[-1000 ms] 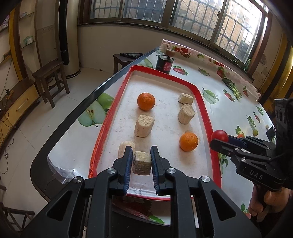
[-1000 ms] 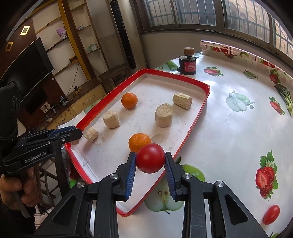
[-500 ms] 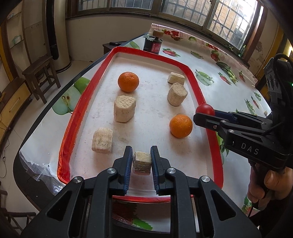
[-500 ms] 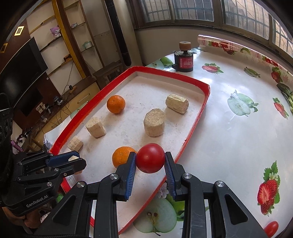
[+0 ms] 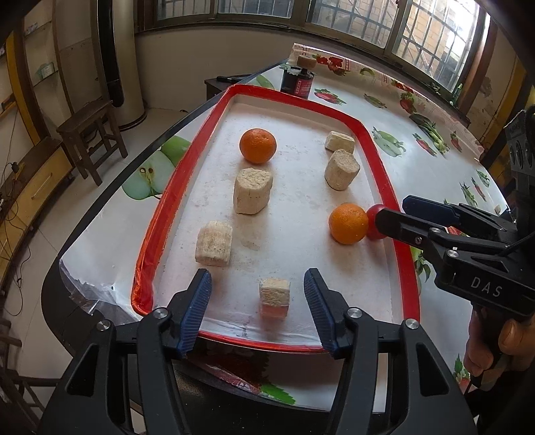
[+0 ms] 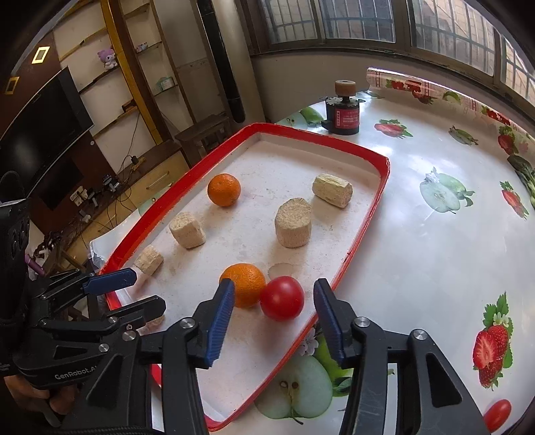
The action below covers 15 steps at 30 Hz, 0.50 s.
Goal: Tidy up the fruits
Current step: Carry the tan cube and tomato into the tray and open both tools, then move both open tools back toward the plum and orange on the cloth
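Bright daylight comes through the windows [image 5: 351,20], leaving white glare on the glossy tablecloth [image 6: 434,241]. Shadows are soft and short. Both views bend strongly and darken toward the edges; focus stays sharp.

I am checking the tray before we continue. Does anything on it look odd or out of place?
Mostly tidy. One beige block lies on its side while others stand, and crumbs dust the tray.

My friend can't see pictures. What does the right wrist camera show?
The right gripper is open over a red-rimmed tray, with a red tomato resting between its fingers, beside an orange. Another orange and beige chunks lie farther back, and the left gripper is at the left.
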Tool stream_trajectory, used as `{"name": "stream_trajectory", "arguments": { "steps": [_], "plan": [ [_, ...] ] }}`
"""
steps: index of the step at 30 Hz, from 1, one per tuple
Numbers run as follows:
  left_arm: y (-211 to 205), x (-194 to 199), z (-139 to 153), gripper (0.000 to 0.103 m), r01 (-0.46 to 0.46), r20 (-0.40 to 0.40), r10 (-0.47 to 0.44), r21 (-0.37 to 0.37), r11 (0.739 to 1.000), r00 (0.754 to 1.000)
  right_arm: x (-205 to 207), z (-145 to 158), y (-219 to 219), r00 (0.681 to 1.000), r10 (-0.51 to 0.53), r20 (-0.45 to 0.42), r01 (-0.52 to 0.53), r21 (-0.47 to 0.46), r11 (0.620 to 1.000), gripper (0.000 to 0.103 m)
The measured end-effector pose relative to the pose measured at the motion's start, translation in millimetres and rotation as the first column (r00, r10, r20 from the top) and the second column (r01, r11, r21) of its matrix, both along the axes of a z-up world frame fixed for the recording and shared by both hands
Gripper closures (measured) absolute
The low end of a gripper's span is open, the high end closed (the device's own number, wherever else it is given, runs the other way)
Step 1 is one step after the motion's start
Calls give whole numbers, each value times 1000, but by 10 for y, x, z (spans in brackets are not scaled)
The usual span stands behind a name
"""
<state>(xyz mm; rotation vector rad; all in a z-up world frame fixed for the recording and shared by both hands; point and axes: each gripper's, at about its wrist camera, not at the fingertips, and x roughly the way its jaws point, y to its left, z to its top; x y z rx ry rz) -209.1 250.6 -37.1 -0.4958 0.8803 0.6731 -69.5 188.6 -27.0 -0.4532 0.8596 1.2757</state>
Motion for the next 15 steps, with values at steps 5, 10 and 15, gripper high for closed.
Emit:
{"name": "stream_trajectory", "arguments": {
  "steps": [5,10,15],
  "plan": [
    [-28,-45,34,47,-5,2,5,4,1000,1000,-6,98,-125,1000,-9,5,9,19,1000,44],
    [-87,-55,78,47,-2,9,1,9,1000,1000,11,211,-306,1000,-23,5,23,46,999,44],
    [-150,-64,141,47,1,22,-1,15,1000,1000,20,290,-490,999,-37,3,37,65,997,44]
  ]
}}
